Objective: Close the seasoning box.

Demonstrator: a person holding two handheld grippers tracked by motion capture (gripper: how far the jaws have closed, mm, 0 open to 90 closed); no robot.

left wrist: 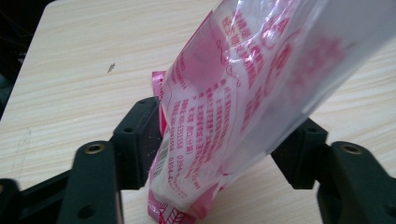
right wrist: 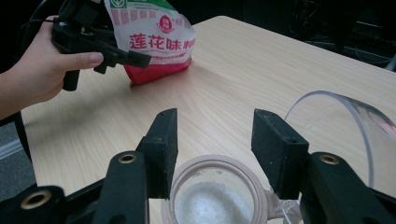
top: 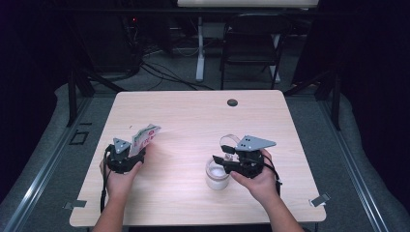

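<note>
A pink-and-white printed plastic bag (top: 144, 137) stands tilted on the table's left side. It sits between the jaws of my left gripper (top: 137, 149), which a hand holds from behind. In the left gripper view the bag (left wrist: 233, 93) leans against one pad while the jaws stand wide, so my left gripper (left wrist: 226, 119) is open. My right gripper (top: 221, 157) hovers open over a small jar (top: 216, 178) of white powder. The jar's rim (right wrist: 187, 172) lies below and between the jaws of the right gripper (right wrist: 215, 116). The jar's clear hinged lid (right wrist: 336, 100) is flipped back.
The light wooden table (top: 193, 121) has a black round grommet (top: 232, 102) near its far edge. A dark chair (top: 251, 43) and a white desk leg stand on the floor beyond. A small dark fleck (left wrist: 111, 68) marks the tabletop.
</note>
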